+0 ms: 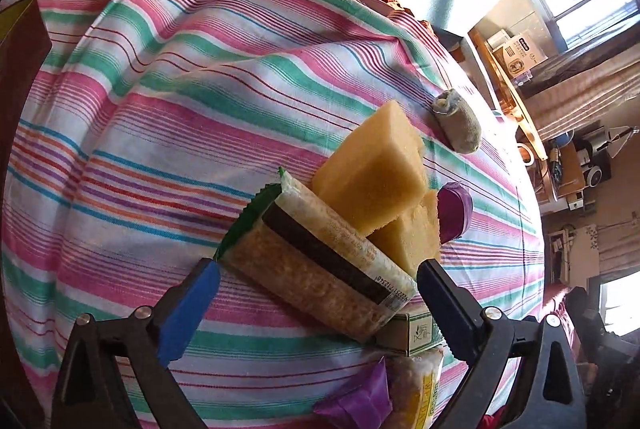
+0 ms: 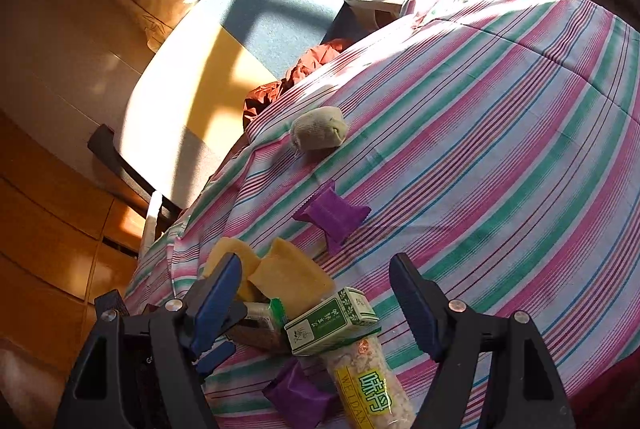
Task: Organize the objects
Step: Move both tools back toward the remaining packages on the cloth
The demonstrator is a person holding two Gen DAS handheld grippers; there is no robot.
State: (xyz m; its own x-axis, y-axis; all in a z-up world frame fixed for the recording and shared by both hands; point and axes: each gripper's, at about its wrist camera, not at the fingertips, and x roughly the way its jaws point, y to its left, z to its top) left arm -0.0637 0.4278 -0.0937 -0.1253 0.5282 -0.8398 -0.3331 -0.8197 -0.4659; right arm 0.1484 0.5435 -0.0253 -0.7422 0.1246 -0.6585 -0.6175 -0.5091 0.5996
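Mid-tidy on a striped cloth (image 1: pixel 168 101): snacks and sponges heaped near one edge, stragglers left farther out.

Left tongs (image 1: pixel 318 283) spread wide, pads clear of the snack bar (image 1: pixel 320 281) lying between them; bar propped across a green box (image 1: pixel 412 333) and leaning on a yellow sponge (image 1: pixel 372 173). No grip seen, so probably just let go onto the heap. Second sponge (image 1: pixel 412 237) tucked under the first, purple packet (image 1: pixel 454 211) just beside it, grey sock roll (image 1: pixel 458 123) farther off.

Right tongs (image 2: pixel 316 303) part open, holding nothing, poised above the same heap: box (image 2: pixel 332 323), sponges (image 2: pixel 292 281), a clear snack pack (image 2: pixel 368 385) with a yellow label, a purple packet (image 2: pixel 296 397) at the near edge. Left finger (image 2: pixel 218 299) in front of a sponge, contact unclear.

Still loose and apart from the heap: another purple packet (image 2: pixel 332 215) and the sock roll (image 2: pixel 318 133).

Next, likely: lift the left tongs straight back without knocking the tilted bar, then reach with the right over the heap to the nearer purple packet, closing across its narrow middle. Risk: bar sliding off the box.
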